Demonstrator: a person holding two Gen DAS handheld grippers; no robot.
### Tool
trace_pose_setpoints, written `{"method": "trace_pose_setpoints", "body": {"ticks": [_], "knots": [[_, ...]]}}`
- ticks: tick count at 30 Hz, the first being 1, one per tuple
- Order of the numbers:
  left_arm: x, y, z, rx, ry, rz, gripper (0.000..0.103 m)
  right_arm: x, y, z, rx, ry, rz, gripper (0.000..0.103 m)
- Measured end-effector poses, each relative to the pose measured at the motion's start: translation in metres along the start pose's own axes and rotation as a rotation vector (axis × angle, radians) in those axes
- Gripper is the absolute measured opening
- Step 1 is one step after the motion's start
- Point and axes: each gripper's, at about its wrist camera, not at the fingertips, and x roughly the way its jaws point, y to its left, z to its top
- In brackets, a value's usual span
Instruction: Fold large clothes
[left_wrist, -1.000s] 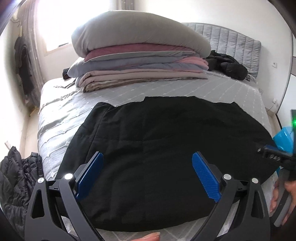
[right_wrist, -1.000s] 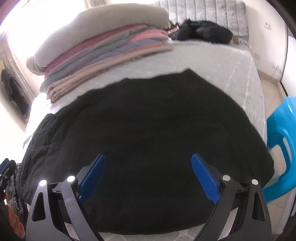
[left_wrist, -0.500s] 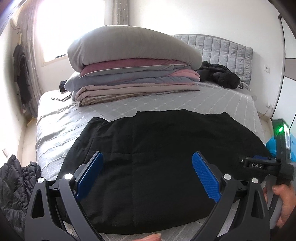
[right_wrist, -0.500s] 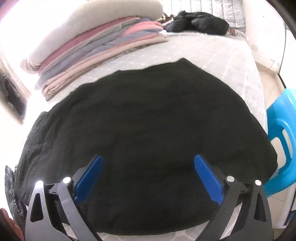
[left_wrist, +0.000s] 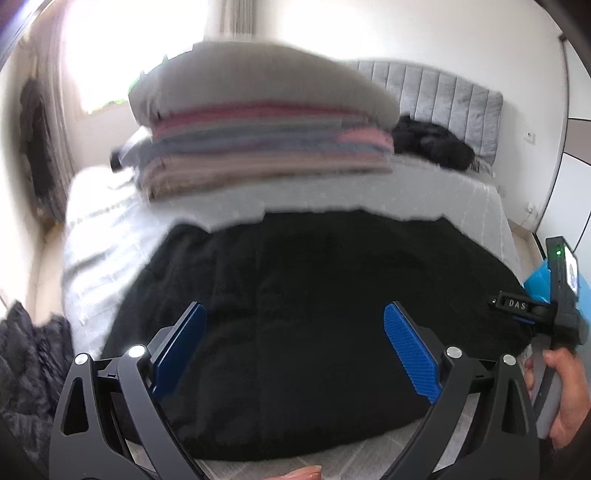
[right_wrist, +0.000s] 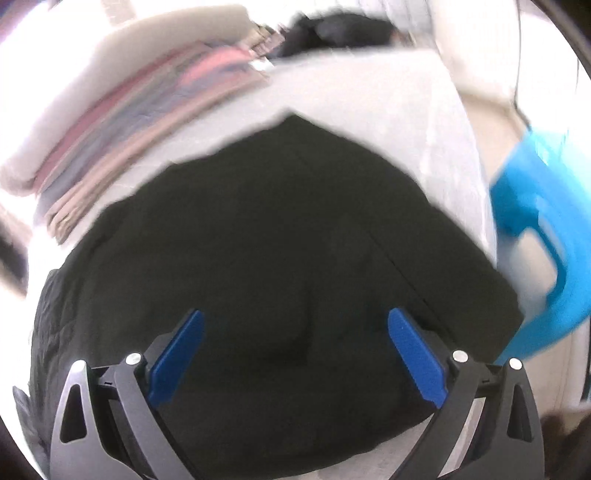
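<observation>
A large black padded garment lies spread flat on the grey bed; it also fills the right wrist view. My left gripper is open and empty, above the garment's near edge. My right gripper is open and empty, above the near right part of the garment. The right gripper's body with a hand on it shows at the right edge of the left wrist view. Both views are blurred by motion.
A stack of folded blankets with a grey pillow on top stands at the back of the bed. A black jacket lies by the headboard. A dark coat lies at the left. A blue plastic chair stands right of the bed.
Both grippers have shifted and tilted over the garment's near edge, with the right view swinging toward the blue chair. Both stay open and the garment has not moved.
</observation>
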Motion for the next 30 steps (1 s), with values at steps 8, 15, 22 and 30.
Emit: {"method": "trace_pose_setpoints", "body": {"ticks": [8,15,22,30], "knots": [[0.055,0.04,-0.02,-0.195,0.294,-0.128,0.093,-0.037,-0.057,0.014,0.234,-0.15,0.243,0.097],[0.055,0.089,-0.03,-0.315,0.32,-0.201,0.093,-0.051,-0.15,0.006,0.537,-0.206,0.244,0.097],[0.037,0.149,-0.034,-0.49,0.257,-0.409,0.093,-0.032,-0.184,-0.017,0.672,-0.077,0.389,0.097],[-0.008,0.234,-0.086,-0.638,0.189,-0.383,0.093,-0.016,-0.174,-0.022,0.688,-0.01,0.563,0.097]]}}
